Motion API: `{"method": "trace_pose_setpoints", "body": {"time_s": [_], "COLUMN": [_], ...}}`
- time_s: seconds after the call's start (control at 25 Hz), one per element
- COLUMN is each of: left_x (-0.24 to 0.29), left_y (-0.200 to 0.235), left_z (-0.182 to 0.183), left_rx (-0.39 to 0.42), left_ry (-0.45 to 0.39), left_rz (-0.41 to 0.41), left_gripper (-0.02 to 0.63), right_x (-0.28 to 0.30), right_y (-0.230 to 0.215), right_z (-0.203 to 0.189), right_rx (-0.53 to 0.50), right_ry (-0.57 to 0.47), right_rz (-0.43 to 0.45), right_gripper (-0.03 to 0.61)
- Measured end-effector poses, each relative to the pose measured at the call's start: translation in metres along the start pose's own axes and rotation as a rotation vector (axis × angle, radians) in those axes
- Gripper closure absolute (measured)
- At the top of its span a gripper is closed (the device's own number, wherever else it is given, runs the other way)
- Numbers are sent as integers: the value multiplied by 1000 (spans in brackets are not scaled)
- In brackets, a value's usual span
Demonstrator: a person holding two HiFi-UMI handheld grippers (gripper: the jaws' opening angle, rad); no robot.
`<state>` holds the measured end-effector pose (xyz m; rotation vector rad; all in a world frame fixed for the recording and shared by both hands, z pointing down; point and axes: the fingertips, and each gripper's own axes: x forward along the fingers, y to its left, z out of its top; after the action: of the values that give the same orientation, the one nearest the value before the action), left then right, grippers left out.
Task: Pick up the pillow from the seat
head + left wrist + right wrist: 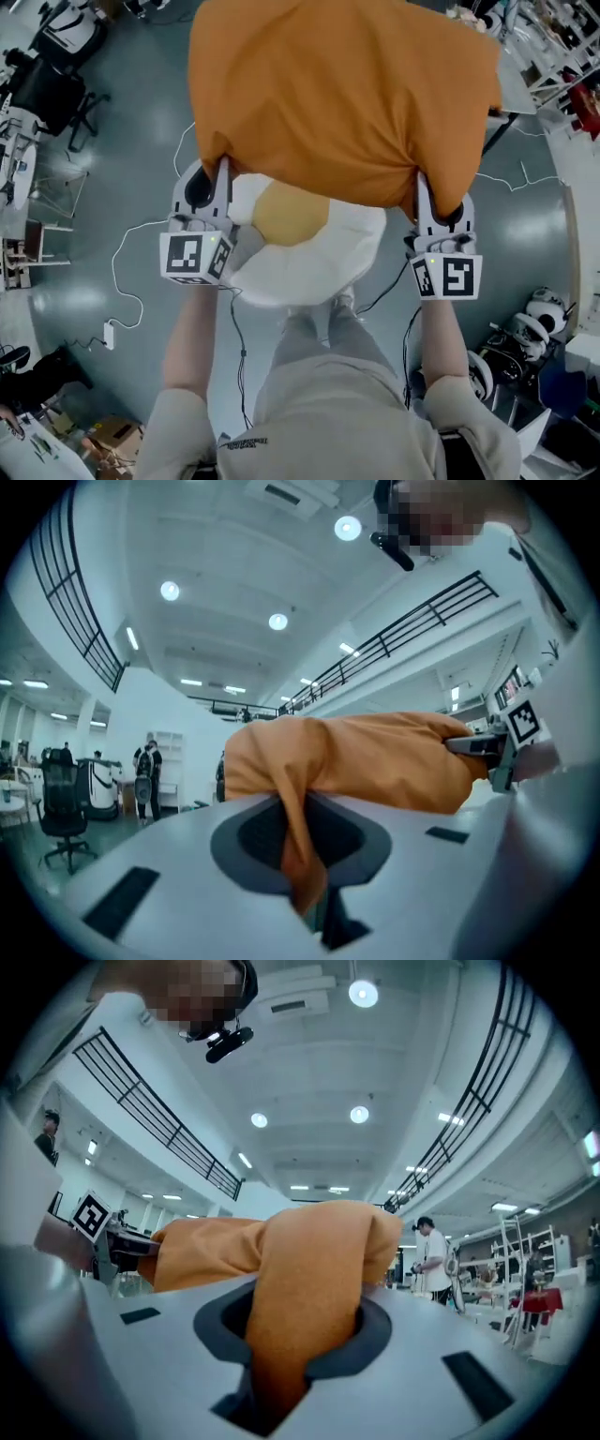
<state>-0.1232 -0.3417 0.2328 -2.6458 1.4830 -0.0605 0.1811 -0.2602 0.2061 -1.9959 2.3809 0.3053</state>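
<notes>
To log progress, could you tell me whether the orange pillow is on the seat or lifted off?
Lifted off: left gripper and right gripper each pinch a corner, holding the pillow above the seat.

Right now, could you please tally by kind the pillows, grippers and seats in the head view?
1 orange pillow
2 grippers: left gripper and right gripper, each shut on a corner of the orange pillow
1 white seat with a yellow centre
Total: 4

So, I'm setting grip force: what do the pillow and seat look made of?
Pillow: matte orange woven cloth, likely soft-filled; it bunches and creases where the left gripper and right gripper pinch it. Seat: matte white, yellow centre, seemingly padded fabric, given its puffy rounded edge.
</notes>
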Motion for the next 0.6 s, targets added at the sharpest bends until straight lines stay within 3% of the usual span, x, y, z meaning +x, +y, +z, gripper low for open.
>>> {"method": "trace_pose_setpoints", "body": {"time_s": [0.24, 0.44, 0.6], "left_x": [-43, -88, -119], "left_y": [-15, -24, -37], "left_z": [137, 196, 221], "left_rx": [85, 115, 170], "left_ry": [-206, -322, -369], "left_rz": [24, 68, 67], "left_gripper": [572, 572, 571], "right_x": [-36, -62, -82], "right_y": [-13, -10, -10], "right_z": [131, 197, 218], "right_rx": [-52, -101, -101], "right_ry": [-204, -329, -382], "right_rz": [-1, 32, 62], "right_gripper": [468, 459, 457]}}
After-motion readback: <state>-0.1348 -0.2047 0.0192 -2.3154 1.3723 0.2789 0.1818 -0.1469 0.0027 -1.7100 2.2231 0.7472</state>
